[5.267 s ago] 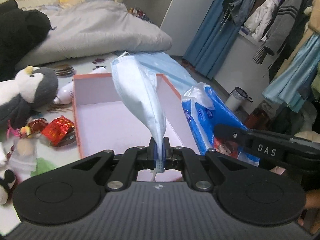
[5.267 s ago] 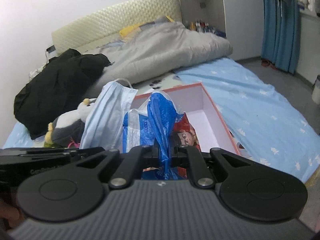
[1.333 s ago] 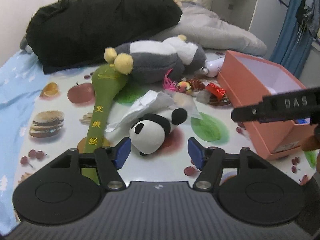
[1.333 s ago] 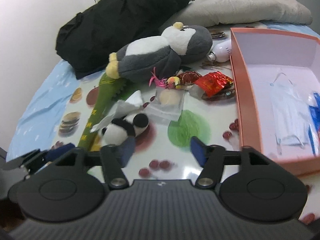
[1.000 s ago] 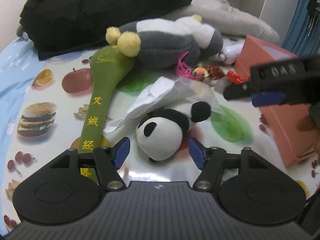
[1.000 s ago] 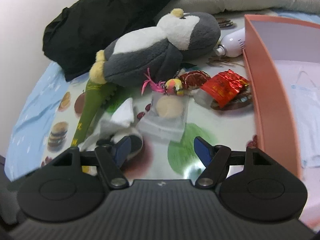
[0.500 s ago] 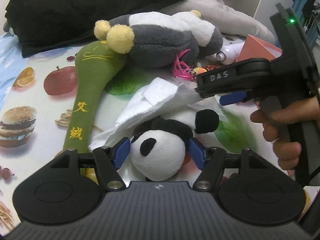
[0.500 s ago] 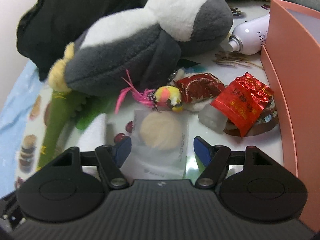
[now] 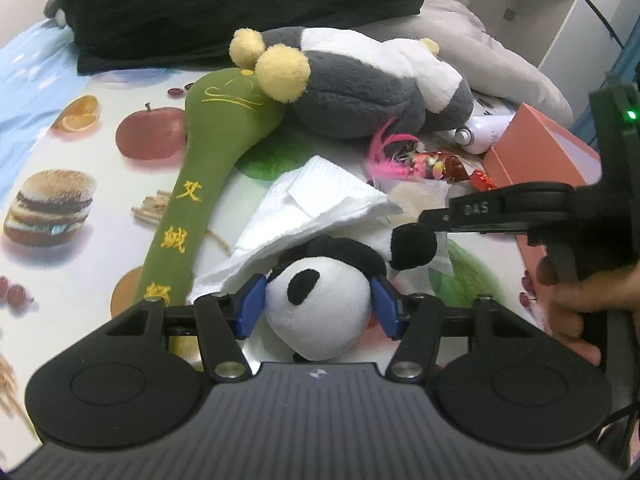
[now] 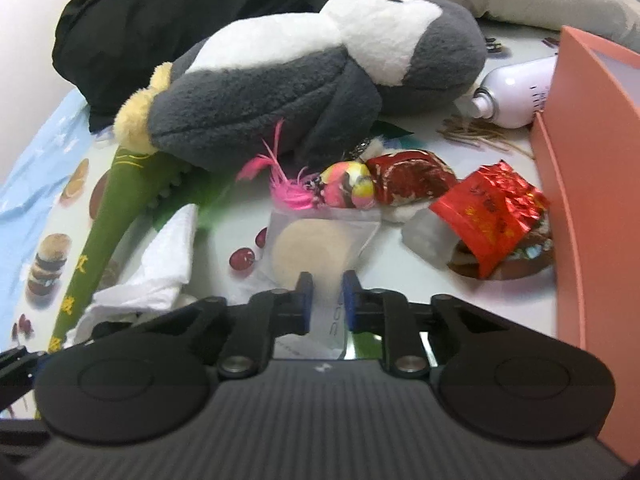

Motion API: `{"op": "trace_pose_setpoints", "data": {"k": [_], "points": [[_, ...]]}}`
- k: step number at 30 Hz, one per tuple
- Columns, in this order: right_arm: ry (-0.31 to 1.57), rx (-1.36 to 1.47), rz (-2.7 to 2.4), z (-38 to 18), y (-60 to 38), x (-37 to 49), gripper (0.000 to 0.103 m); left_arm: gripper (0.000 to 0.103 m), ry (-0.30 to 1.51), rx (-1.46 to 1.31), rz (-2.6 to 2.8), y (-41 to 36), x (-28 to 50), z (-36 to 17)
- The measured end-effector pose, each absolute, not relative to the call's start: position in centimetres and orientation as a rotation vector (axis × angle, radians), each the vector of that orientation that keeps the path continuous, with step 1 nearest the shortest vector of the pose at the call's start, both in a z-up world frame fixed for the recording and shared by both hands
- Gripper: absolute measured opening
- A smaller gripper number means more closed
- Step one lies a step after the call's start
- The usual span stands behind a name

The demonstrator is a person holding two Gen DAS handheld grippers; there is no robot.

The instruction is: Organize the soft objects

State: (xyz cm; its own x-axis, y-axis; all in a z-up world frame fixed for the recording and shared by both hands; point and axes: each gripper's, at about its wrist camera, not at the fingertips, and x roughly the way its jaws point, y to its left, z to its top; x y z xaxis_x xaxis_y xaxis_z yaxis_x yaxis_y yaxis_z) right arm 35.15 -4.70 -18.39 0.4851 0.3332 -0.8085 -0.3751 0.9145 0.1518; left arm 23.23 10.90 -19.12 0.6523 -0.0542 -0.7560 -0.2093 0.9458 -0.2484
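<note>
**Grippers down among plush toys on fruit-print cloth**

Left wrist view, from the left: fruit-print cloth (image 9: 80,272) underneath everything, with a long green plush mallet (image 9: 208,184) lying on it, head end tucked against the yellow feet of a grey-and-white penguin plush (image 9: 360,96). Behind both, a black garment (image 9: 240,8). Just right of the mallet, a crumpled white tissue (image 9: 316,208) draped over the back of a small panda plush (image 9: 320,312). Panda head sitting between the blue pads of the left gripper (image 9: 318,304); jaws wide, one pad at each side of the head, at or just touching the fur, not visibly squeezing. Further right, a salmon-pink box (image 9: 540,152) beyond the other tool and the hand holding it.

Right wrist view, from the left: same mallet and tissue at the left edge, then a clear pouch (image 10: 316,248) holding a round beige puff, flat on the cloth at centre. Near edge of that pouch lying between the pads of the right gripper (image 10: 326,300); jaws narrow, a slim gap showing; cannot tell whether pinching yet. Just past the pouch, a pink-feathered toy (image 10: 348,190), then red foil packets (image 10: 492,216), a white bottle (image 10: 516,92) lying on its side, and the box wall at far right.
</note>
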Motion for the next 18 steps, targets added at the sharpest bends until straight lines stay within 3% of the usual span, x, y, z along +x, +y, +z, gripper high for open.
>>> {"op": "trace_pose_setpoints", "data": {"k": [4, 18], "points": [[0.962, -0.051, 0.424, -17.3, -5.7, 33.4, 0.010, 0.063, 0.876, -0.362, 0.087, 10.4, 22.2, -18.5], [0.976, -0.067, 0.382, -15.0, -9.6, 25.1, 0.009, 0.063, 0.905, -0.459, 0.113, 9.0, 16.3, -17.7]]}}
